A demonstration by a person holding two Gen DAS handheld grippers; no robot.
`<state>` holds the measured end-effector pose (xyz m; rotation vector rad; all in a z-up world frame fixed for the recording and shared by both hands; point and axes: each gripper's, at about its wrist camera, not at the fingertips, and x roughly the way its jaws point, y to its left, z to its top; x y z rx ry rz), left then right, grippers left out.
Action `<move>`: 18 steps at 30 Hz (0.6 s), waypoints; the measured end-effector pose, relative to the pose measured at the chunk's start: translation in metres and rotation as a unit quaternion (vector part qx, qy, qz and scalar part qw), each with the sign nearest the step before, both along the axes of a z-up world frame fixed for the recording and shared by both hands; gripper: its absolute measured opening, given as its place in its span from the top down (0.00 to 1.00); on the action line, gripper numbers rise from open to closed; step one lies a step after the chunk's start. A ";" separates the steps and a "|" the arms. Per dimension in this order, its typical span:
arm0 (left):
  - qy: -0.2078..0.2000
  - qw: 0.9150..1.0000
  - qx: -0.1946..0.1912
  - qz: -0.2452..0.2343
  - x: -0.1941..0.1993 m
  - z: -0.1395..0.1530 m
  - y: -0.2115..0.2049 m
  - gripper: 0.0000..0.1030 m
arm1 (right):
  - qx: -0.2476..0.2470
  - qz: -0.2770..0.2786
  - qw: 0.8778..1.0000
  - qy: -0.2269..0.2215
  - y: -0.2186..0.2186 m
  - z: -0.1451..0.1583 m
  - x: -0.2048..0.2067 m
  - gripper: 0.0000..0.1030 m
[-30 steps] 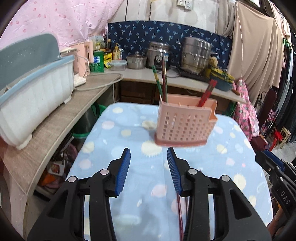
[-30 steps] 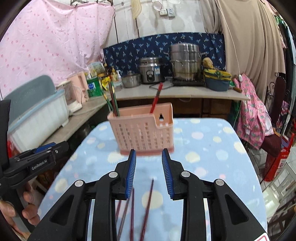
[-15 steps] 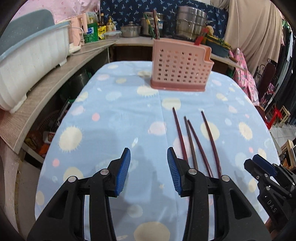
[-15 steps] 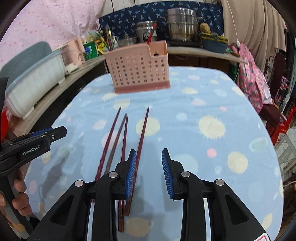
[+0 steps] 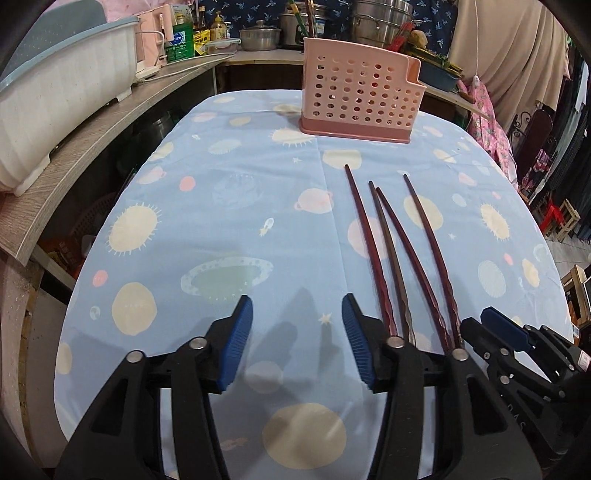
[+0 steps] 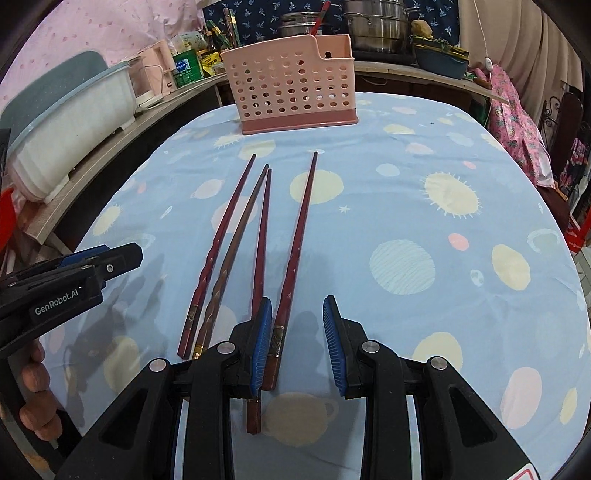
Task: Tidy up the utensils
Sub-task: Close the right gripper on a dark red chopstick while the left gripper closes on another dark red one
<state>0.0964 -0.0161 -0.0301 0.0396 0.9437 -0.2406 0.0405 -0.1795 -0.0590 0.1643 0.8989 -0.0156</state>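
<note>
Several dark red chopsticks [image 6: 260,236] lie side by side on the blue patterned tablecloth [image 6: 424,206], thin tips toward a pink perforated utensil holder [image 6: 295,86] at the far end. They also show in the left wrist view [image 5: 399,251], as does the holder [image 5: 358,103]. My right gripper [image 6: 297,341] is open, low over the cloth, with the thick end of the rightmost chopstick [image 6: 291,266] between its jaws. My left gripper [image 5: 297,343] is open and empty, left of the chopsticks. The holder has a few utensils standing in it.
A wooden counter [image 5: 96,147] runs along the left with a white and blue dish rack [image 5: 55,96]. Pots [image 6: 376,33], bottles and a bowl stand on the back counter. Cloth hangs at the right, past the table's edge.
Both grippers have pulled back from the holder and dropped lower toward the near end of the table. The chopsticks came into full view, and the right jaws now straddle one.
</note>
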 end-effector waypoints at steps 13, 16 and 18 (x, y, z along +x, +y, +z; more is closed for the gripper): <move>0.008 1.000 0.007 -0.015 -0.004 -0.007 -0.009 0.49 | -0.028 0.010 1.000 0.005 0.009 -0.010 -0.008 0.78; 0.011 1.000 0.008 -0.020 -0.006 -0.009 -0.013 0.48 | -0.038 0.007 0.999 0.003 0.009 -0.010 -0.011 0.85; 0.014 1.000 0.007 -0.025 -0.008 -0.010 -0.016 0.47 | -0.037 0.003 0.999 0.002 0.006 -0.011 -0.013 0.89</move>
